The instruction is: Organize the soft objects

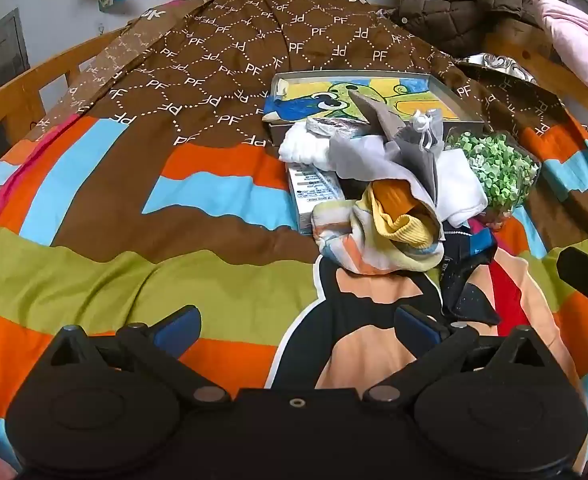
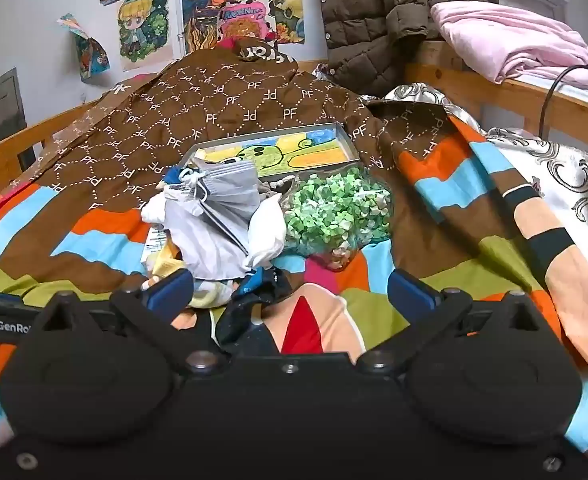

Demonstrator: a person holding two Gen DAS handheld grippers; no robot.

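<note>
Soft clothes (image 1: 378,204) lie in 1 loose heap on the bed, ahead of 2 wide-open, empty grippers.

The heap rests on a smooth bedspread (image 1: 134,208) of orange, blue, green and brown bands, just in front of 1 shallow rectangular tray (image 1: 454,100) holding a crayon drawing. In it show 1 grey pleated cloth (image 2: 230,188), 1 ribbed yellow knit (image 1: 398,228), 1 white fluffy piece (image 1: 302,148) and 1 dark cloth (image 1: 466,280) at the near edge. Beside it sits 1 clear bag of small green paper stars (image 2: 334,208). The left gripper (image 1: 298,324) and right gripper (image 2: 290,292) each spread their 2 blue-padded fingers with nothing between them.
</note>
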